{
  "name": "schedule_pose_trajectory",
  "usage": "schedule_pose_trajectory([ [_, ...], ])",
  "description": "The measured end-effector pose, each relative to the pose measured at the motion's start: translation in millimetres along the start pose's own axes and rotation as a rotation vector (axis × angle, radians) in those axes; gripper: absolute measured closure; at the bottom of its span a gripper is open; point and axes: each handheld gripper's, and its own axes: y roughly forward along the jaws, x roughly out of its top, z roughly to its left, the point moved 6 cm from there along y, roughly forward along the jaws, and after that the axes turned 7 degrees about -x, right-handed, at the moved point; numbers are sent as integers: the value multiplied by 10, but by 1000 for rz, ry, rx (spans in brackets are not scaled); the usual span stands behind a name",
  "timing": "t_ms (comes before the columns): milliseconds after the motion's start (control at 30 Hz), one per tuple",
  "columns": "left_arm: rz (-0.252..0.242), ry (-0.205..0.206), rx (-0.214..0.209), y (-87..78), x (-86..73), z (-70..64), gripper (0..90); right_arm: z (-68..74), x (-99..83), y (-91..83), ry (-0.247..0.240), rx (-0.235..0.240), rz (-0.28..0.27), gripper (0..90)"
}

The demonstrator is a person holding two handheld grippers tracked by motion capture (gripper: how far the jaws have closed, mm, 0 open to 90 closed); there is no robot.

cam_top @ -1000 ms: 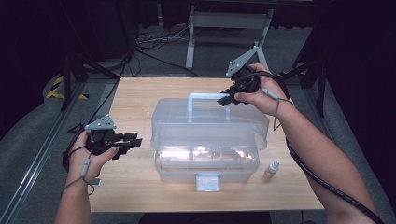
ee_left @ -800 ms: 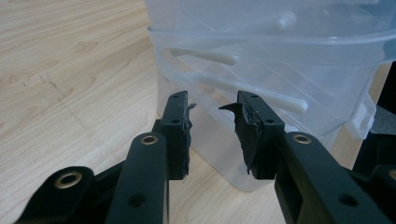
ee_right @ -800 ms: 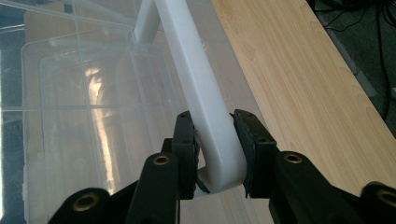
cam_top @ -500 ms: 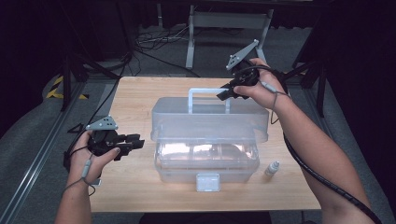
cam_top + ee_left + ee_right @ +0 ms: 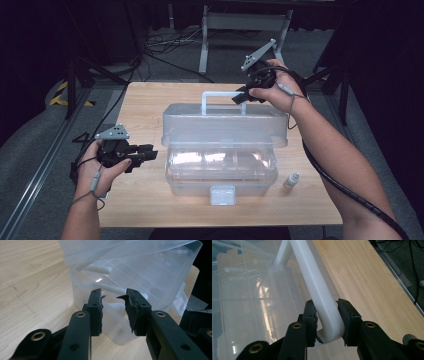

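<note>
Storage box, clear plastic, one item, entered view by view. High view: box (image 5: 222, 165) sits mid-desk (image 5: 145, 100); its lid (image 5: 225, 125) is now tipped up higher at the front than it was a second ago, and my right hand-held gripper (image 5: 243, 96) has risen and drawn back with the white handle (image 5: 220, 95), so I read the step in hand as opening the box, with the lid partly raised and not yet fully back. My left hand-held gripper (image 5: 145, 152) has stayed just left of the box, near its side wall but apart from it. A small bottle (image 5: 291, 180) stands on the desk just right of the box; the white front latch (image 5: 222, 195) hangs loose at the near edge. Left gripper view: left hand-held gripper (image 5: 113, 308) is released, jaws spread with nothing between them, pointing at the box corner below the raised lid. Right gripper view: right hand-held gripper (image 5: 325, 315) is clenched across the bend of the white handle, both pads pressed to it, desk visible beyond. Markings: no brand, label or legible writing on box, lid, latch or either gripper; the bottle is too small to read.
</note>
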Motion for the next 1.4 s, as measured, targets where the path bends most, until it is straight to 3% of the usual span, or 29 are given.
schedule_pose_trajectory([
  [267,-18,33,-41,57,70,-130,708,-12,5,5,1,-6,-1,698],
  [367,-40,50,-69,91,112,-205,729,-26,10,9,1,-8,-2,697],
  [567,-71,81,-86,145,186,-307,757,-20,3,7,7,-13,-6,696],
  [967,-113,94,-62,278,258,-353,845,-9,-5,6,15,-13,-13,695],
  [1067,-126,101,-36,278,280,-344,865,-4,-7,5,16,-15,-12,695],
  [1400,-126,111,-26,315,308,-348,894,1,-14,5,23,-22,-22,694],
])
